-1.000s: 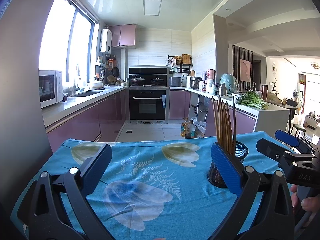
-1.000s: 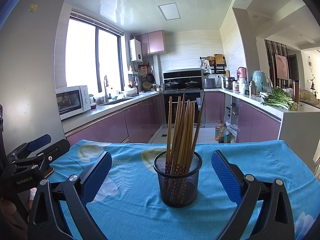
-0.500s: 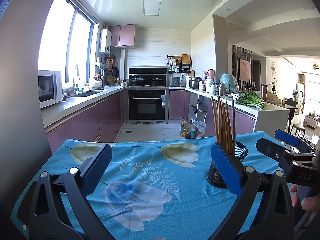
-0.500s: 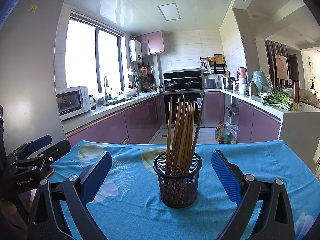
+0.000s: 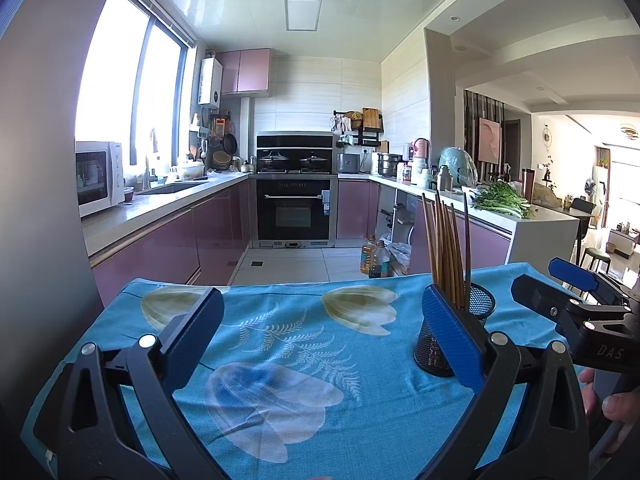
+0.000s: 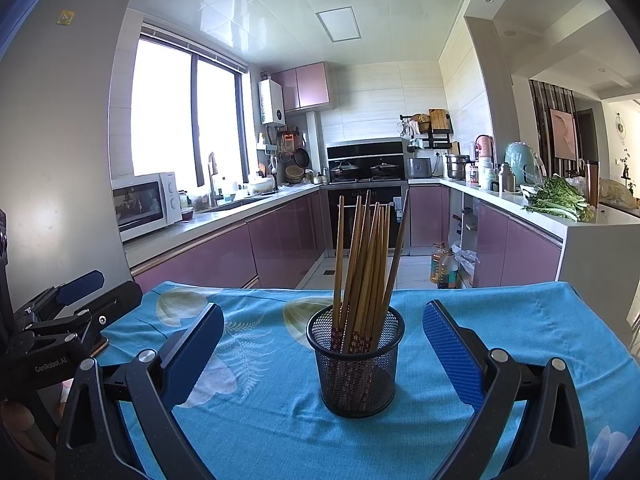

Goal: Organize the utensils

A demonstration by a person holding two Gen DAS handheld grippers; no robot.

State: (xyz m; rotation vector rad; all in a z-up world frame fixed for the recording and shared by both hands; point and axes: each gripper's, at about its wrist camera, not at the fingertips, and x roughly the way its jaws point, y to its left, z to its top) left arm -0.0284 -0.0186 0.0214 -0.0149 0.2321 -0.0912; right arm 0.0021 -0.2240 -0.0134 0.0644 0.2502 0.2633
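Observation:
A black mesh cup [image 6: 357, 364] stands upright on the blue flowered tablecloth [image 6: 500, 320], holding several wooden chopsticks [image 6: 366, 264]. My right gripper [image 6: 322, 348] is open, its blue pads on either side of the cup and a little nearer than it, touching nothing. In the left wrist view the same cup [image 5: 476, 308] and chopsticks [image 5: 446, 252] sit behind the right pad. My left gripper [image 5: 320, 340] is open over bare cloth, empty. Each gripper shows at the edge of the other's view: right gripper [image 5: 576, 292], left gripper [image 6: 80, 296].
The table's far edge [image 5: 280, 285] drops to a tiled kitchen floor. Pink cabinets and a counter with a microwave [image 6: 142, 204] run along the left; an oven [image 5: 294, 208] stands at the back. Greens [image 6: 560, 198] lie on the right counter. A hand [image 5: 612, 404] holds the right gripper's handle.
Almost nothing. Both views have shifted very slightly; the cup, the chopsticks and both open grippers keep their places.

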